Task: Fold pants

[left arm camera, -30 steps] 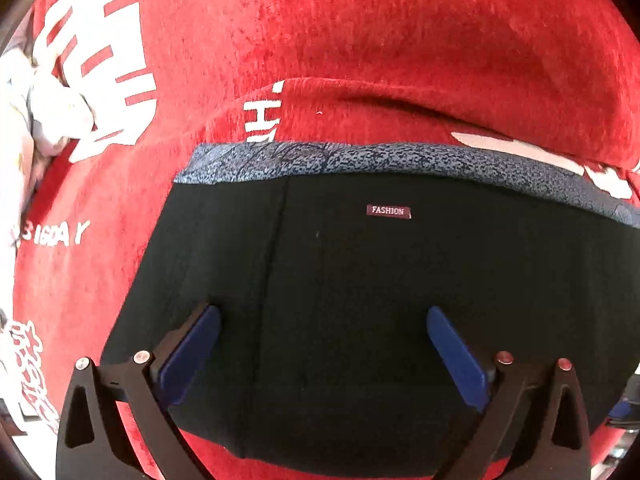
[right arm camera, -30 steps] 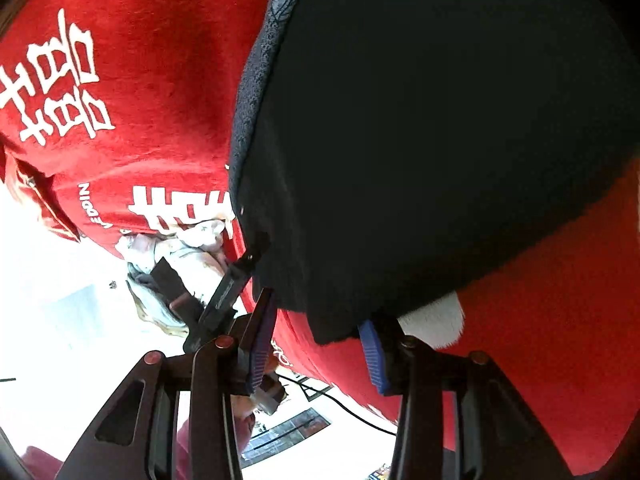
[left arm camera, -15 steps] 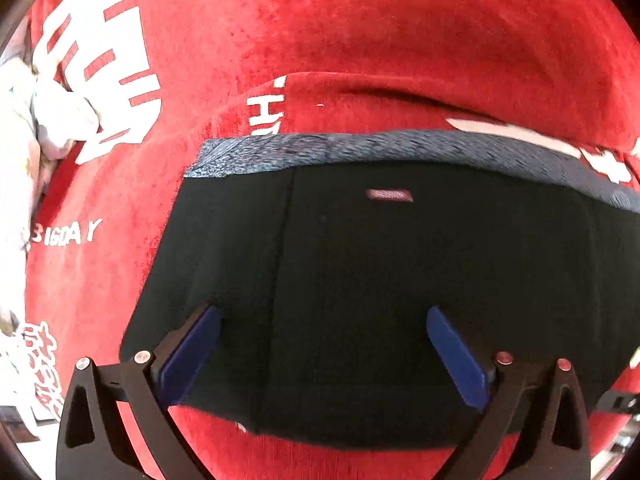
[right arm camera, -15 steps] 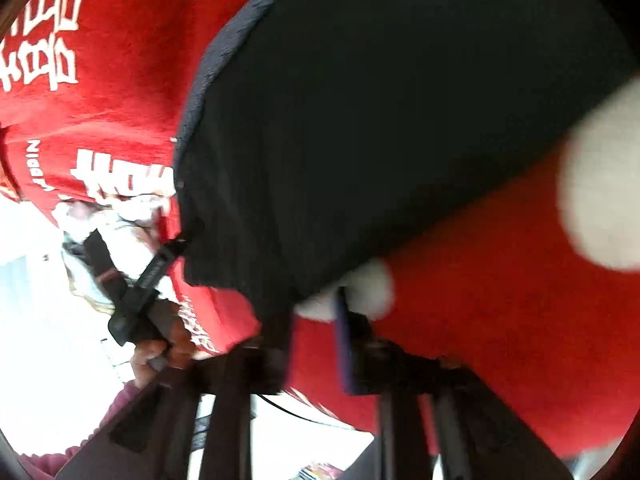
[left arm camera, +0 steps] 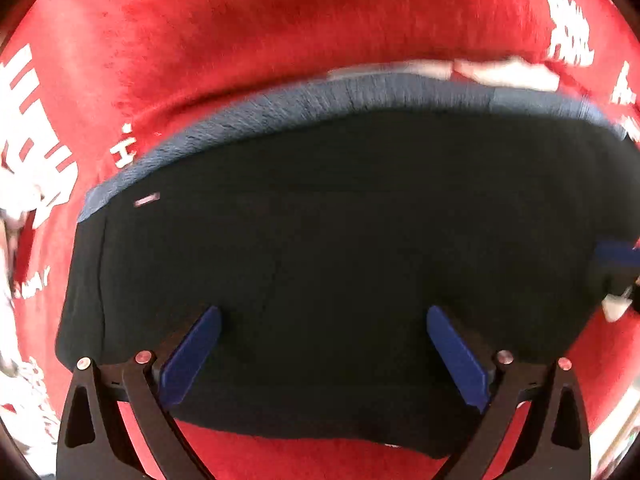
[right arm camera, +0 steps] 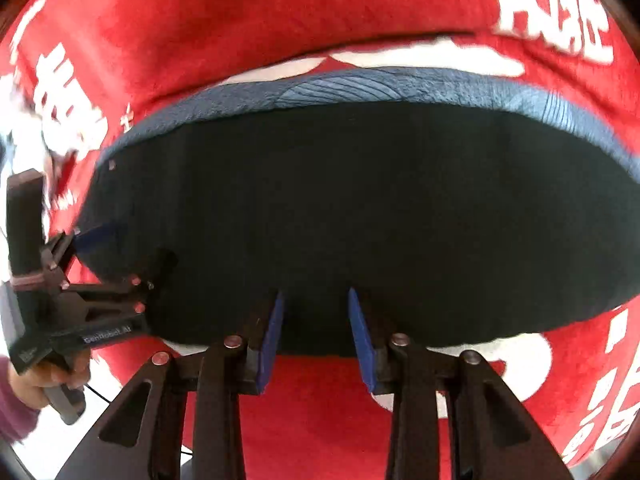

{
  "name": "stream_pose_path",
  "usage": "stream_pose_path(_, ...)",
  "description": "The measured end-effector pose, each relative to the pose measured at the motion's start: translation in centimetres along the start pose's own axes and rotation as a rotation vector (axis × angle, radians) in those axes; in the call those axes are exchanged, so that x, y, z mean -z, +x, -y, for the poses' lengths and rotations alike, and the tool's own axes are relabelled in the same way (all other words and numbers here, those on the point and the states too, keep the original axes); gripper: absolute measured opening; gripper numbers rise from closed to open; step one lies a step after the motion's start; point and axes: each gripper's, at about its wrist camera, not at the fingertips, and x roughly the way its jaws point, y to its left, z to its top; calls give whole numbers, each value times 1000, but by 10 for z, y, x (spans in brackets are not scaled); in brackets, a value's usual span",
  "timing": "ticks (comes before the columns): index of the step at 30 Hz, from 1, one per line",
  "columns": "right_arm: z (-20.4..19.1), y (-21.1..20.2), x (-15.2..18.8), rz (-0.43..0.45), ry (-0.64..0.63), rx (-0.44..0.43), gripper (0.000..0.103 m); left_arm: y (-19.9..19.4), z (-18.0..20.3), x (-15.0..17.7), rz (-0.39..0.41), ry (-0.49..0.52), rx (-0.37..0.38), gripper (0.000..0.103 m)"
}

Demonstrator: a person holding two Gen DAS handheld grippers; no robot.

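Folded black pants with a blue-grey waistband lie flat on a red cloth. A small label sits near their left end. My left gripper hovers over the near half of the pants, open wide, blue pads apart and gripping nothing. From the right wrist view the same pants fill the middle. My right gripper points down at their near edge, its jaws partly open with only flat fabric seen between them. The left gripper shows there at the pants' left end, held by a hand.
The red cloth carries large white characters and covers the whole surface. Pale crumpled clothes lie at its far left edge. A bright floor shows past the cloth's near-left edge.
The left gripper slid right along the pants, so the label now sits far left. The right gripper rolled, lifted off the pants' corner and now faces their near edge squarely.
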Motion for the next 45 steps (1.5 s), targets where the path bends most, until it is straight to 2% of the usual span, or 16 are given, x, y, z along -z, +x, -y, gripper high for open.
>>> stream_pose_path(4, -2, -1, -1, -9, -2, 15, 38, -7, -14, 2, -43, -19, 12, 103)
stream_pose_path(8, 5, 0, -4, -28, 43, -16, 39, -18, -40, -18, 32, -63, -13, 103)
stream_pose_path(13, -9, 4, -5, -36, -5, 19, 47, -5, -79, -46, 72, -95, -149, 103)
stream_pose_path(15, -13, 5, -6, -45, -3, 35, 49, 5, -99, -39, 34, -135, -173, 103)
stream_pose_path(19, -18, 8, -8, -60, -4, 49, 54, -14, -147, -14, 54, -277, -104, 103)
stream_pose_path(21, -21, 9, -9, -66, -11, 51, 56, -26, -178, 0, 84, -362, -20, 103)
stream_pose_path(23, -23, 11, -10, -72, -18, 55, 56, -27, -205, 17, 72, -439, 47, 103)
stream_pose_path(27, -23, 11, -14, -83, -13, 45, 56, -13, -246, 40, 28, -465, 85, 103)
stream_pose_path(30, -25, 0, -19, -65, -14, 20, 51, -1, -255, 51, -6, -463, 157, 94)
stream_pose_path(33, -44, -14, -31, -28, -30, -89, 50, 5, -253, 49, -17, -429, 223, 80)
stream_pose_path(36, -76, -13, -46, -39, -62, -224, 50, 10, -253, 48, -23, -401, 252, 68)
stream_pose_path(37, -91, -9, -51, -49, -83, -266, 50, 11, -256, 49, -24, -401, 268, 56)
stream_pose_path(40, -130, 3, -60, -77, -140, -344, 50, 9, -271, 53, -13, -433, 357, 39)
stream_pose_path(42, -151, 8, -63, -92, -171, -383, 50, 4, -274, 54, -4, -395, 347, 25)
stream_pose_path(44, -168, 13, -63, -101, -203, -402, 50, 7, -274, 61, -22, -337, 300, 25)
stream_pose_path(45, -175, 15, -61, -108, -213, -407, 50, 11, -276, 66, -33, -337, 310, 25)
